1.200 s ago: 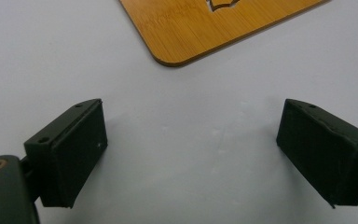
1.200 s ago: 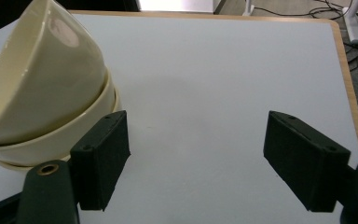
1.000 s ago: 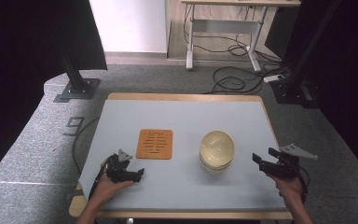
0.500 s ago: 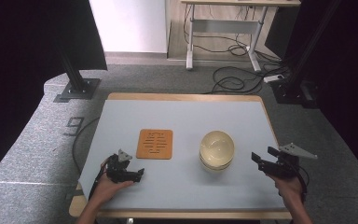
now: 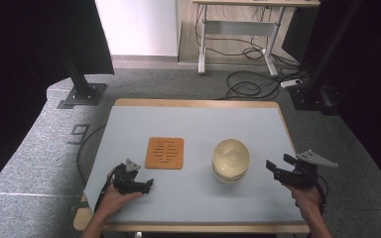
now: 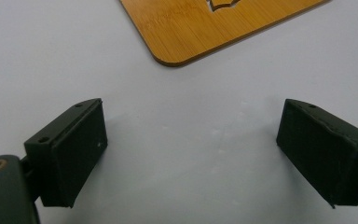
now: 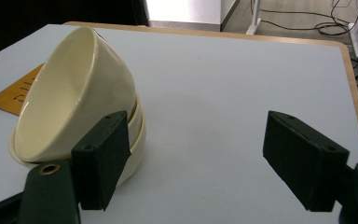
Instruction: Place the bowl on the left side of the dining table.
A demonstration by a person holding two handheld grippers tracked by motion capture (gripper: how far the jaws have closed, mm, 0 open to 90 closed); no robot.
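A stack of cream bowls point(image 5: 231, 158) stands right of the table's middle, and the top bowl point(image 7: 70, 98) leans tilted in the lower ones. A square bamboo trivet point(image 5: 164, 152) with slots lies flat to their left. My right gripper point(image 5: 270, 167) hovers just right of the bowls, pointing at them. In the right gripper view it point(image 7: 200, 158) is open, with its left jaw close beside the stack and bare table between the jaws. My left gripper point(image 5: 149, 184) rests near the front left, below the trivet. It point(image 6: 191, 149) is open over bare table, with the trivet's corner point(image 6: 205, 25) ahead.
The grey-blue table top point(image 5: 198, 124) has a wooden rim. The trivet's edge point(image 7: 14, 95) shows behind the bowls. On the floor beyond lie cables point(image 5: 248, 84), a black stand base point(image 5: 82, 94) at left and a desk frame point(image 5: 238, 29) at the back.
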